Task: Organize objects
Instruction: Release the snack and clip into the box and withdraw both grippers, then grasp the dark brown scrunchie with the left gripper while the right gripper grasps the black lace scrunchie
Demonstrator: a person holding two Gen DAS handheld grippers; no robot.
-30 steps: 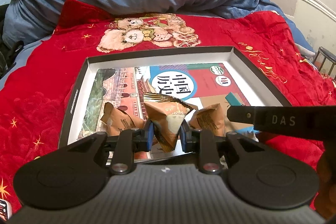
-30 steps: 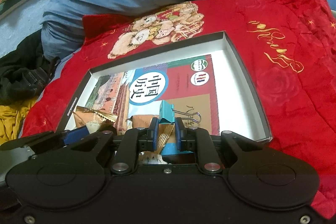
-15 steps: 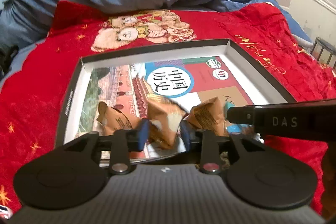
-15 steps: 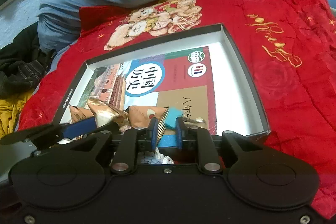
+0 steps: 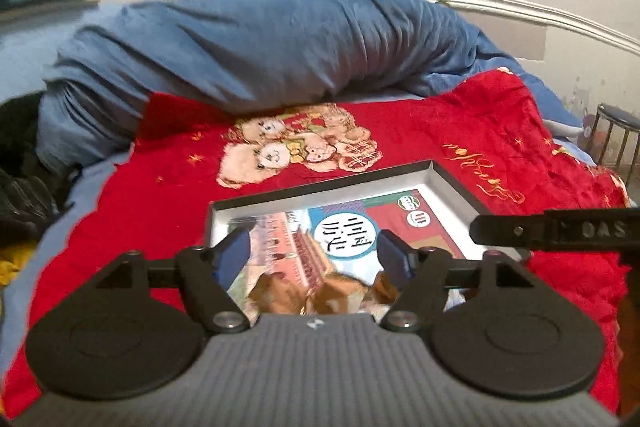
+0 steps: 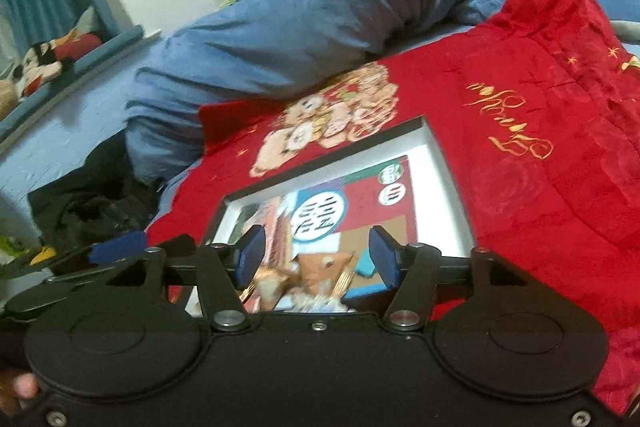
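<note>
Below the opening left tool [image 5: 314, 253], snack packets [image 5: 320, 297] lie ungripped.

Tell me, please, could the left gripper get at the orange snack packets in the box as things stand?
Probably yes. The left gripper hangs above the box, jaws opening and nothing between them, and the orange snack packets lie uncovered below its fingertips. The right gripper alongside could crowd it.

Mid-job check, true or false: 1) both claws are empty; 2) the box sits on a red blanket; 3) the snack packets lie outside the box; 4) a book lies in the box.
1) True: left claw and right claw are opening, nothing between them.
2) True: the box rests on the red blanket.
3) False: the snack packets lie inside it.
4) True: the book covers its floor.
</note>
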